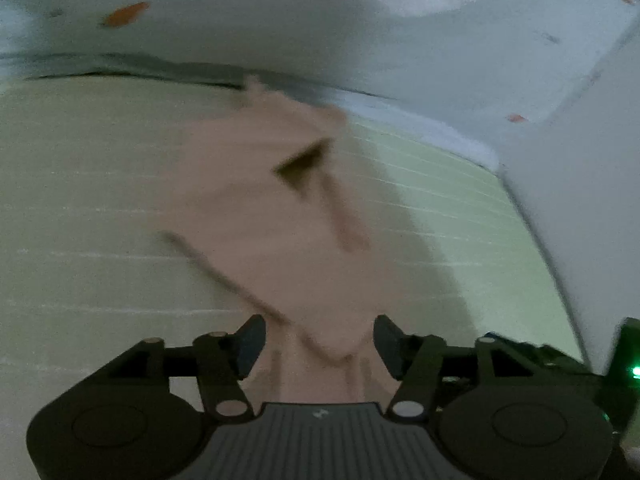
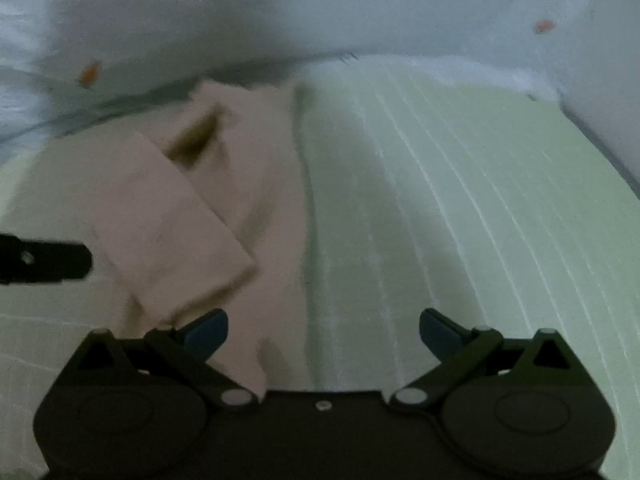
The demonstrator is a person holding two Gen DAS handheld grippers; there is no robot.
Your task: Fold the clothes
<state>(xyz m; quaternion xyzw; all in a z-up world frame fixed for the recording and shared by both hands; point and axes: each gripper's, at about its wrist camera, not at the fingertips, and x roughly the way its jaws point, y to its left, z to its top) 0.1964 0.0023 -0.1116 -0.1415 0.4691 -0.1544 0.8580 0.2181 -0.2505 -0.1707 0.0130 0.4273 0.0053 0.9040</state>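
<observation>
A pale pink garment (image 1: 272, 216) lies on a light green lined mat (image 1: 80, 200), blurred in the left wrist view. My left gripper (image 1: 320, 344) is open just above the garment's near end, and a corner of cloth shows between its black fingers (image 1: 250, 344) without being pinched. In the right wrist view the pink garment (image 2: 256, 184) lies at the left, with a folded sleeve (image 2: 168, 232) across it. My right gripper (image 2: 324, 332) is wide open over the garment's right edge and the mat (image 2: 460, 200), holding nothing. One left gripper finger (image 2: 60, 260) pokes in beside the sleeve.
White fabric walls (image 1: 360, 32) with small orange marks (image 1: 126, 14) ring the mat at the back and right. A dark device with a green light (image 1: 632, 370) sits at the right edge of the left wrist view. Bare mat stretches to the right of the garment.
</observation>
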